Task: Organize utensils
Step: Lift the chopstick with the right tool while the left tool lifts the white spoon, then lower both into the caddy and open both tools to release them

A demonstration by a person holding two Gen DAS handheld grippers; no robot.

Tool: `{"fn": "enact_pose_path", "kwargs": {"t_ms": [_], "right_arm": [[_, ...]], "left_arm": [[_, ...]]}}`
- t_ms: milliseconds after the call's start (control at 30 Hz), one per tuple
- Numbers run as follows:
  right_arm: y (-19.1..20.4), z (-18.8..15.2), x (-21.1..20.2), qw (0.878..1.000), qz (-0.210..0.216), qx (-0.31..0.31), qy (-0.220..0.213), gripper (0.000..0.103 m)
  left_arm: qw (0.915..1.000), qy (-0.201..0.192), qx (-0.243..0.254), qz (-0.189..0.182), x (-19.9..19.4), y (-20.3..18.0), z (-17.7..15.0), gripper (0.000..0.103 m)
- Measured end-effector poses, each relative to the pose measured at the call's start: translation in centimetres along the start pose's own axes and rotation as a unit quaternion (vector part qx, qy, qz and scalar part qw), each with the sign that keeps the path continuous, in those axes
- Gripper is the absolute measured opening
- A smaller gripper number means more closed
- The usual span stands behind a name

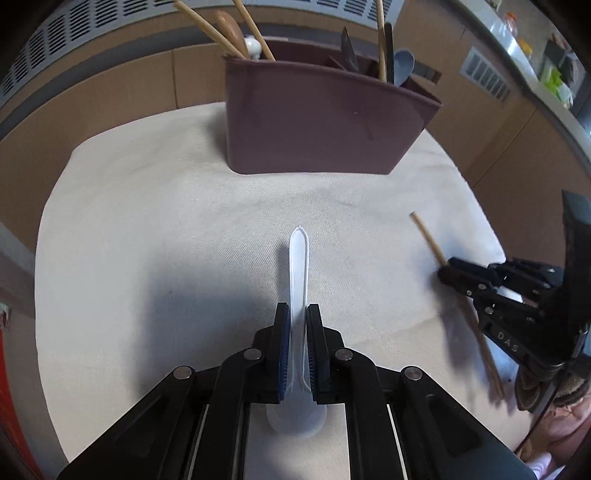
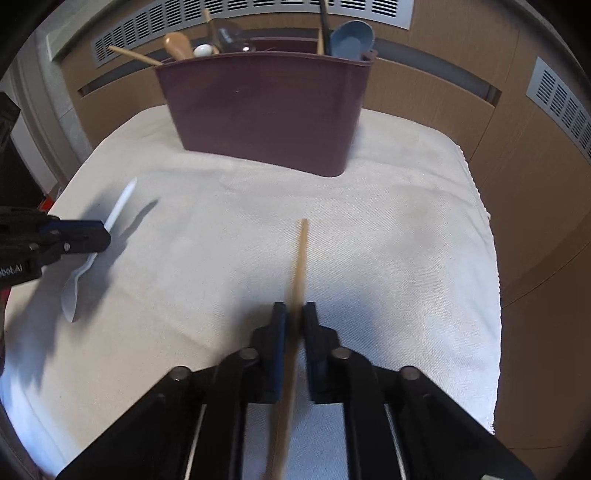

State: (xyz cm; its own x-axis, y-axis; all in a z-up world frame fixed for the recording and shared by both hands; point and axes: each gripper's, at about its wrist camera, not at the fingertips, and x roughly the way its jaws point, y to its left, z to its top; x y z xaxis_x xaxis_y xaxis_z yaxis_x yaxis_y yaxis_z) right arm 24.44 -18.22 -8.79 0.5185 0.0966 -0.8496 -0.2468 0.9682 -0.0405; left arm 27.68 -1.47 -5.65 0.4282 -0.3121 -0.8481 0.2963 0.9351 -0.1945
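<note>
My left gripper (image 1: 297, 314) is shut on a white plastic spoon (image 1: 298, 266), handle pointing forward, bowl back under the fingers; it also shows in the right wrist view (image 2: 118, 210). My right gripper (image 2: 294, 314) is shut on a wooden chopstick (image 2: 301, 251) that points forward; the chopstick also shows in the left wrist view (image 1: 428, 236), with the right gripper (image 1: 448, 271) around it. A maroon utensil holder (image 1: 314, 122) stands at the far side of the cloth (image 2: 266, 107), holding wooden utensils, chopsticks and a blue spoon (image 2: 351, 38).
A white cloth (image 1: 166, 229) covers the table (image 2: 388, 240). Wood-panelled walls with vent grilles (image 2: 258, 11) rise behind the holder. A counter with items (image 1: 554, 74) runs along the right.
</note>
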Motion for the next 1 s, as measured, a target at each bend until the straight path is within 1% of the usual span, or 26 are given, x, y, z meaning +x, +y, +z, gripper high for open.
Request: {"fn": "enact_pose_path", "kwargs": {"t_ms": [100,133,233,333,467,633,800,900,1000], "right_arm": [[-0.2,-0.6,-1.5,1.0,0.015,0.014,-0.012,0.006],[-0.4,-0.7,-2.1,1.0,0.015,0.018,-0.02,0.006],[-0.7,-1.0,-4.2,0.999,0.022,0.028,-0.04,0.006],[-0.5,-1.4,-6.8,0.997,0.025,0.029,-0.07,0.006],[-0.5,-1.7,-9.6,0.993,0.03,0.031,-0.106,0.006],[-0.5,-1.8,-13.2,0.988,0.039,0.033,-0.145,0.006],[-0.7,-0.9,-16.2,0.98,0.046,0.036,-0.191,0.006],[-0.5,0.6,-18.9,0.971,0.042,0.032,-0.233,0.006],[-0.5,3.3,-22.2,0.958,0.028,0.022,-0.283,0.006]], "left_arm": [[0.9996,-0.029,0.0,0.003,-1.8,-0.7,-0.7,0.009],[0.9993,-0.038,-0.001,0.001,-2.8,-0.1,-1.5,0.009],[0.9984,-0.055,0.001,-0.007,-4.5,-1.2,-2.6,0.009],[0.9971,-0.074,-0.001,-0.018,-5.8,-2.0,-2.9,0.009],[0.9942,-0.1,-0.01,-0.036,-8.3,-2.1,-3.4,0.009],[0.9903,-0.134,-0.004,-0.038,-11.4,-3.4,-3.8,0.009],[0.9817,-0.186,0.013,-0.036,-15.0,-5.3,-3.0,0.009],[0.9728,-0.227,0.025,-0.037,-17.6,-6.3,-1.4,0.009],[0.959,-0.28,0.034,-0.032,-20.6,-7.4,1.0,0.009]]}}
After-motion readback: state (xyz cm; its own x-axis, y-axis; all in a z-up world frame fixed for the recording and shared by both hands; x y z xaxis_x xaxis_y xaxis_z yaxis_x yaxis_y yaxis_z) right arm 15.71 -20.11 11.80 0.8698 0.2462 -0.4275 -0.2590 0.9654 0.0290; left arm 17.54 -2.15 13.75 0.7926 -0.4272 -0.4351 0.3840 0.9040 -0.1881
